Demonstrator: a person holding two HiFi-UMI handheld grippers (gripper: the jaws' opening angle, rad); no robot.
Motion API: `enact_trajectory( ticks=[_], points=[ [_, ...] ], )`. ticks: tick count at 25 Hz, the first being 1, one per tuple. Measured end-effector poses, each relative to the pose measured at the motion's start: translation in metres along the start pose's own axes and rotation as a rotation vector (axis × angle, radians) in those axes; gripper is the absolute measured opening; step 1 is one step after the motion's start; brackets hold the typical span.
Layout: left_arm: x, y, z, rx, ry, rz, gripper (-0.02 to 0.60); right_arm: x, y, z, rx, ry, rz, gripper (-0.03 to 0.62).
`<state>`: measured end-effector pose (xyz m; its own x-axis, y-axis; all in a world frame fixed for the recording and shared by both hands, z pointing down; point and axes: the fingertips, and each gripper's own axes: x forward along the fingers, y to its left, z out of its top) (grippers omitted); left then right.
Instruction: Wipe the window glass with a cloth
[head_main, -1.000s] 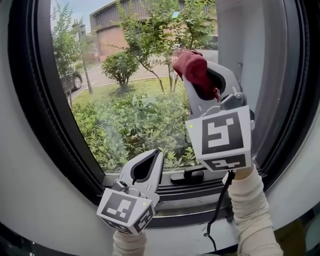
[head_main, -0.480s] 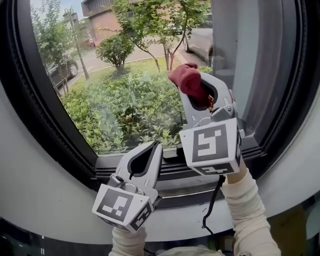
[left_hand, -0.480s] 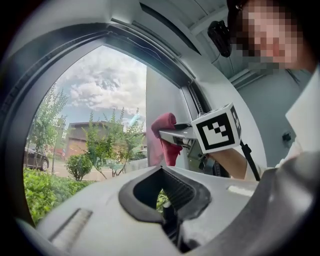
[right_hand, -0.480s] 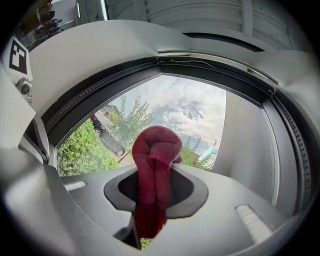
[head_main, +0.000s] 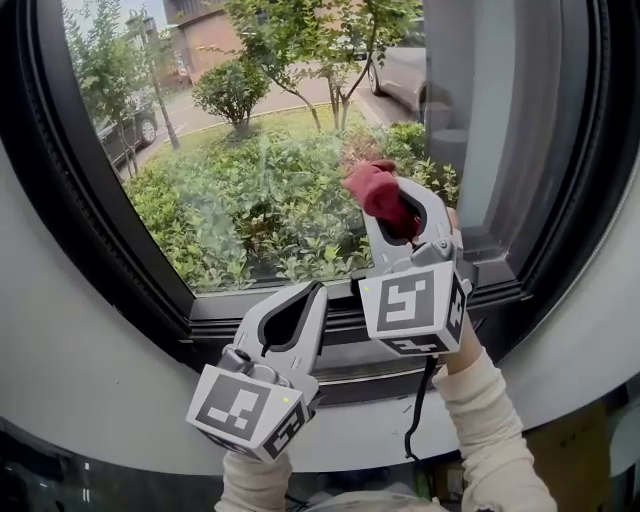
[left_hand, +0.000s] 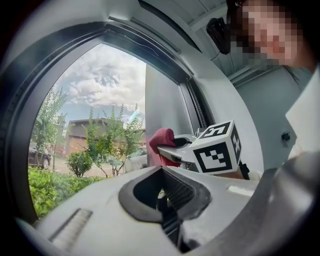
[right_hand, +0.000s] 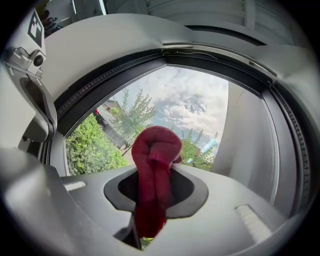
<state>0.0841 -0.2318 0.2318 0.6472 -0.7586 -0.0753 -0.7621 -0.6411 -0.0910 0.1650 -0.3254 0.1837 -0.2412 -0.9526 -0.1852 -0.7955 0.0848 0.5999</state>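
Note:
A bunched dark red cloth (head_main: 373, 189) (right_hand: 154, 165) sticks out of my right gripper (head_main: 385, 197), which is shut on it and holds it against the lower right part of the window glass (head_main: 250, 150). From the left gripper view the cloth (left_hand: 162, 145) and the right gripper's marker cube (left_hand: 217, 148) show side on. My left gripper (head_main: 310, 296) hangs lower, by the dark sill frame (head_main: 330, 330), with its jaws shut on nothing. The glass (right_hand: 165, 115) lies just ahead of the cloth.
A black window frame (head_main: 100, 250) curves round the glass, with a white wall (head_main: 60, 380) around it. A grey post (head_main: 470, 120) stands at the pane's right side. A black cable (head_main: 415, 420) hangs from the right gripper. Bushes, trees and parked cars lie outside.
My right gripper with the cloth has slid down the glass, from the upper part toward the lower right. The left gripper has stayed near the sill.

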Motion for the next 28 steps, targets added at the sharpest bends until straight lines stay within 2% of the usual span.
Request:
enact_trajectory(
  ticks=[9,14,18,23,28],
  points=[
    [-0.021,0.010,0.009,0.004,-0.022,0.016,0.000,-0.006,0.004,0.008,0.044,-0.044,0.021,0.118],
    [-0.028,0.017,0.013,-0.001,-0.040,0.014,0.000,-0.028,0.022,0.024,0.200,-0.102,0.138,0.118],
    [-0.031,0.018,0.015,0.002,-0.054,-0.001,0.000,-0.051,0.038,0.044,0.308,-0.187,0.243,0.118],
    [-0.033,0.013,0.011,-0.002,-0.048,-0.036,0.000,-0.086,0.063,0.051,0.409,-0.206,0.363,0.118],
    [-0.040,0.009,-0.001,-0.012,-0.022,-0.064,0.000,-0.117,0.087,0.043,0.482,-0.214,0.418,0.118]
  ],
)
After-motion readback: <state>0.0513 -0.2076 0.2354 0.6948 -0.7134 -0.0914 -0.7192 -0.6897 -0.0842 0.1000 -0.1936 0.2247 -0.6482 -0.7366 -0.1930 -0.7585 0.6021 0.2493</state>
